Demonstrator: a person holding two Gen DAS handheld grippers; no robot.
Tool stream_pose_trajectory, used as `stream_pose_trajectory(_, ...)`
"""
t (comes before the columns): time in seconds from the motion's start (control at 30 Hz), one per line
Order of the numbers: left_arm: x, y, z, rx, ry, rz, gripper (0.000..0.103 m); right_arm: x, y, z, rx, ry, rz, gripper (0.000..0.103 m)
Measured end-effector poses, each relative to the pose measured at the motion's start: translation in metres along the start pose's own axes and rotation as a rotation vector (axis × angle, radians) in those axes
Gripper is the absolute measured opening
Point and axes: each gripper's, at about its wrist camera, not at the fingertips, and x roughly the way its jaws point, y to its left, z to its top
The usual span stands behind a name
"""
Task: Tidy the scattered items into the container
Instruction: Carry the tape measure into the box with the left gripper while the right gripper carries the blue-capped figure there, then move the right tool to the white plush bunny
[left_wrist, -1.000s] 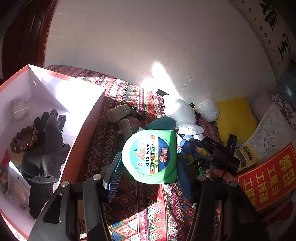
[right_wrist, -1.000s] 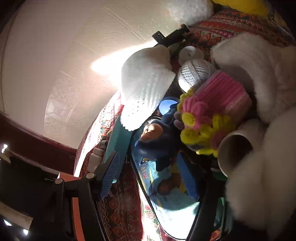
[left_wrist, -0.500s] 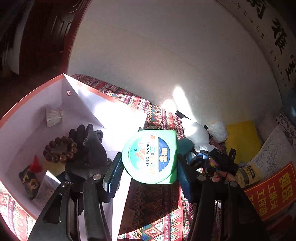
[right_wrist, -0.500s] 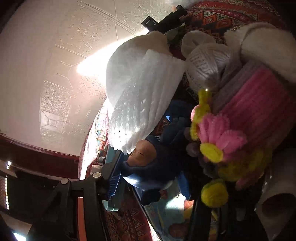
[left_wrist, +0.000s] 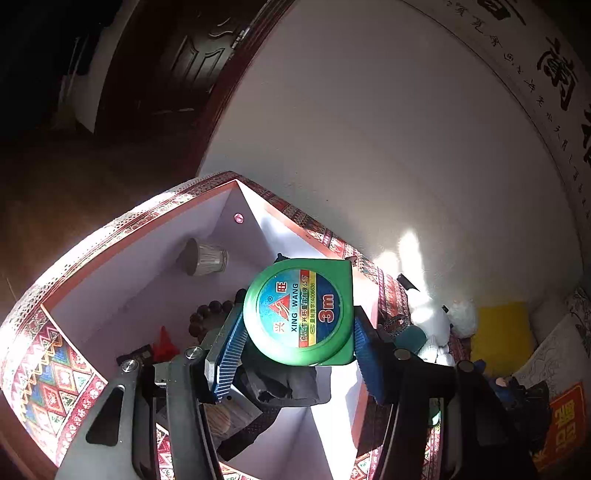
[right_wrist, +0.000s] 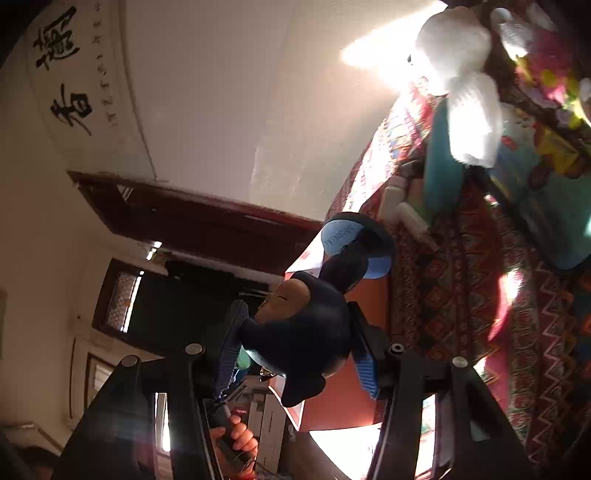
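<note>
My left gripper (left_wrist: 297, 352) is shut on a green tape measure (left_wrist: 301, 312), which hangs above the open red-and-white box (left_wrist: 122, 280). In the box lie a brown bead bracelet (left_wrist: 208, 314), a black glove (left_wrist: 284, 382), a shuttlecock (left_wrist: 205, 256) and a small red cone (left_wrist: 164, 338). My right gripper (right_wrist: 299, 349) is shut on a dark blue figurine (right_wrist: 303, 321) with a round blue base (right_wrist: 356, 242), held up in the air. Behind the figurine shows the box's red side (right_wrist: 334, 395). A hand (right_wrist: 236, 435) grips the other gripper's handle below.
The patterned cloth (right_wrist: 461, 288) carries a pile of things at the far right: a white knitted item (right_wrist: 474, 118), a teal object (right_wrist: 441, 162), pink and yellow knitted flowers (right_wrist: 550, 70), a picture book (right_wrist: 546, 192). A yellow cushion (left_wrist: 502, 332) and the white wall (left_wrist: 369, 147) lie beyond.
The left gripper carried the tape measure leftwards from over the cloth to above the box. The right gripper closed on the blue figurine, lifted it off the pile and swung towards the box.
</note>
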Motion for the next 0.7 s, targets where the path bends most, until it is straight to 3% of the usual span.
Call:
stream_pose_trajectory(0.13,-0.002,0.014,0.006,-0.03,-0.006,0.04,0.056,0.066,0.076,-0.019,-0.179,0.111,0.051,0.052)
stream_pose_trajectory(0.17,-0.003,0.015,0.007,-0.034,-0.014,0.057,0.058,0.081,0.093,-0.024,-0.227,0.125,0.053,0.052)
stream_pose_trajectory(0.2,-0.006,0.016,0.009,-0.035,-0.026,0.07,0.068,0.095,0.108,-0.031,-0.273,0.142,0.05,0.053)
stream_pose_trajectory(0.23,-0.01,0.017,0.011,-0.037,-0.045,0.08,0.083,0.109,0.12,-0.038,-0.315,0.162,0.041,0.059)
stream_pose_trajectory(0.27,-0.015,0.018,0.012,-0.043,-0.069,0.088,0.086,0.122,0.131,-0.044,-0.348,0.174,0.029,0.08)
stream_pose_trajectory(0.33,-0.025,0.022,0.015,-0.052,-0.103,0.095,0.087,0.136,0.148,-0.052,-0.401,0.15,0.001,0.096)
stream_pose_trajectory(0.47,-0.033,0.028,0.018,-0.063,-0.124,0.089,0.087,0.143,0.165,-0.065,-0.494,0.162,0.0,0.096)
stream_pose_trajectory(0.7,-0.029,0.02,0.014,-0.051,-0.1,0.071,0.087,0.123,0.143,-0.056,-0.482,0.135,-0.074,0.096)
